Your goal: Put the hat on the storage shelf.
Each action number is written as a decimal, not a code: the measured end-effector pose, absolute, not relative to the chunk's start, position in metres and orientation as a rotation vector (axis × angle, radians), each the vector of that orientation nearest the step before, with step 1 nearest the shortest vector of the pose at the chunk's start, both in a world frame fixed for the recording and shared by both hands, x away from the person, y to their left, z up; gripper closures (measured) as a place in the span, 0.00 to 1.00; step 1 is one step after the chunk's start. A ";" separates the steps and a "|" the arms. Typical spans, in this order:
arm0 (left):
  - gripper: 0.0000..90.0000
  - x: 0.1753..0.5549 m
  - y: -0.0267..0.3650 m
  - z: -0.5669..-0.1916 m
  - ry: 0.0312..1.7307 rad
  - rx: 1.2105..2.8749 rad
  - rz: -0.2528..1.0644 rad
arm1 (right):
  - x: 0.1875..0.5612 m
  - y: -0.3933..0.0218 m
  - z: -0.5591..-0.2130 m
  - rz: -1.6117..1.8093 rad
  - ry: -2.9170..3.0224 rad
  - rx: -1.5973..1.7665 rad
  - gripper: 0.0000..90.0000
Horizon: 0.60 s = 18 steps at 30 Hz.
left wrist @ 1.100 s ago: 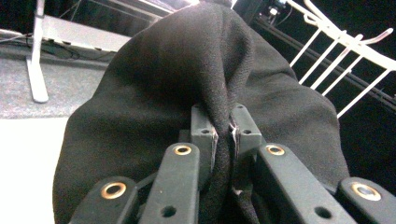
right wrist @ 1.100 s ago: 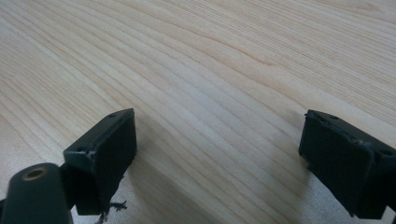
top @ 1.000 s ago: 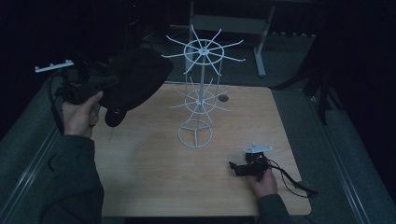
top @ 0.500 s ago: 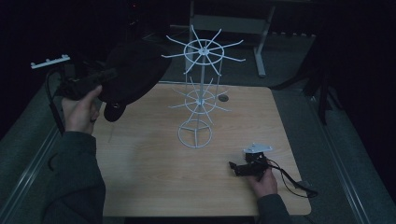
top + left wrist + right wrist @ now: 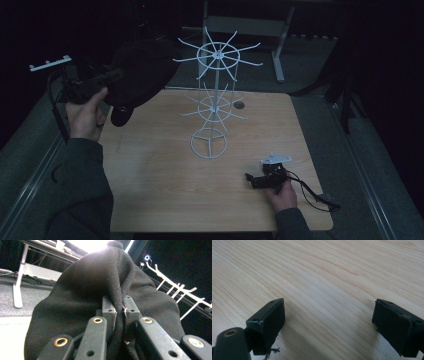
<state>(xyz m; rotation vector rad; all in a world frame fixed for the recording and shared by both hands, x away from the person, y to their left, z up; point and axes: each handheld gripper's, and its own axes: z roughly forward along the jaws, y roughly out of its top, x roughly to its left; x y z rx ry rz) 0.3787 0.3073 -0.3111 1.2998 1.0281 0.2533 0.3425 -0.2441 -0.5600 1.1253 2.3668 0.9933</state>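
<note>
Fingers (image 5: 110, 313) of the left gripper (image 5: 112, 77) are clamped on a fold of a black cap (image 5: 140, 70); in the left gripper view the seam of thick fabric runs straight up between the two pads, with the crown bulging above and beyond them. Compared with a second ago, the cap sits a little higher and closer to the upper ring of the white wire rack (image 5: 217, 52), its far edge now just beside the nearest hook arm. Judgement: the cap is being brought up for hanging on an upper hook; not yet hooked.

Right gripper (image 5: 257, 181) rests low over the wooden table (image 5: 150, 190), well apart from the cap, with no shift from the earlier frames. Its fingers (image 5: 268, 320) stand wide with bare wood between them, holding nothing.

Hard to make out: the high view is dim, so black cap and black gripper merge; the exact grip point is unclear there. Whether fabric touches the hook arm cannot be told. A small dark round thing (image 5: 239, 105) lies behind the rack, unidentifiable. Cap's brim hangs below the fingers, partly lost in shadow.
</note>
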 end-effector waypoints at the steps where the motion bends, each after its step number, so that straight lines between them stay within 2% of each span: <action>1: 0.93 0.379 0.308 -0.311 1.028 1.303 0.255 | 0.343 -0.244 -0.560 0.993 2.367 1.125 0.12; 18: 0.93 0.392 0.314 -0.305 1.018 1.245 0.225 | 0.343 -0.244 -0.560 0.993 2.367 1.125 0.12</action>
